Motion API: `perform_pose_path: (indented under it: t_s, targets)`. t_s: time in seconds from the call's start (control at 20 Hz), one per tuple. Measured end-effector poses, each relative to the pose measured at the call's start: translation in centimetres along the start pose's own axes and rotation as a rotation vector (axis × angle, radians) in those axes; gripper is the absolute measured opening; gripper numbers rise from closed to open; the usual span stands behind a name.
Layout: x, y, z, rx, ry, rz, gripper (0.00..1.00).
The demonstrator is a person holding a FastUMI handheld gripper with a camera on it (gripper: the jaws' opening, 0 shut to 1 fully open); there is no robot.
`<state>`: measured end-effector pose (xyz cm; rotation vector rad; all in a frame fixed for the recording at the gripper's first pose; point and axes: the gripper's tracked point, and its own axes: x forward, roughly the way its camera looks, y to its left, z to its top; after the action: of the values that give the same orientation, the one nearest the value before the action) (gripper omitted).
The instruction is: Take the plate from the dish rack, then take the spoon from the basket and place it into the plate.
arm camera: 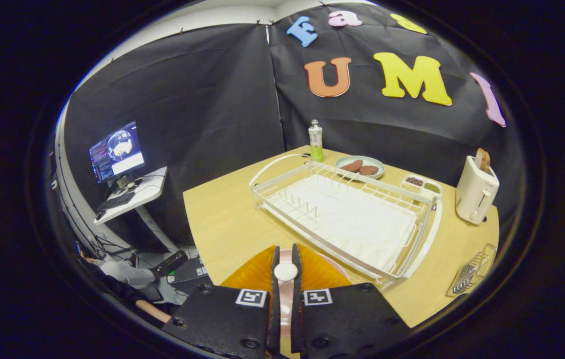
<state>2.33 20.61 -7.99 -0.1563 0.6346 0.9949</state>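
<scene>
My gripper [286, 249] is shut on a spoon [285, 271]. Its pink shaft runs up between the two fingers, and a white rounded part shows near the tips. Right under the fingers an orange ribbed plate [255, 273] lies on the wooden table, with a pinkish edge showing on its right side. The spoon hangs over this plate; I cannot tell whether it touches it. The white wire dish rack [342, 214] stands just beyond the fingers, with nothing in its slots. A small wire basket [472, 271] sits to the right of the rack near the table edge.
Behind the rack stand a green-bottomed bottle [315, 139], a plate with brown food [359, 166] and a small two-part tray [422, 184]. A white toaster [477, 194] is at the far right. Left of the table, a side desk holds a monitor [115, 152], and a person's arm [150, 309] is low down.
</scene>
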Motion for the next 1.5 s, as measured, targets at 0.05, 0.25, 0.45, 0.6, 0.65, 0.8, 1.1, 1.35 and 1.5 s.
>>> perform_pose_path:
  t_s: [0.05,0.25,0.45,0.6,0.65,0.8,1.1,1.35,1.5]
  targets:
    - [0.2,0.0,-0.1,0.001,0.010,0.007,0.14]
    - [0.7,-0.1,-0.2,0.018,0.024,0.014,0.19]
    - [0.0,-0.9,0.6,0.031,-0.009,-0.011,0.21]
    - [-1.0,-1.4,1.5,0.043,-0.044,-0.030,0.42]
    - [-1.3,-1.4,1.9,0.043,-0.057,-0.036,0.48]
    - [-2.0,-2.0,2.4,0.039,-0.089,-0.065,0.64]
    - [-3.9,-3.6,4.4,0.044,-0.207,-0.197,0.96]
    - [-6.7,-5.2,6.0,0.025,-0.335,-0.394,1.00]
    - [-8.7,-4.8,5.8,0.055,-0.401,-0.460,1.00]
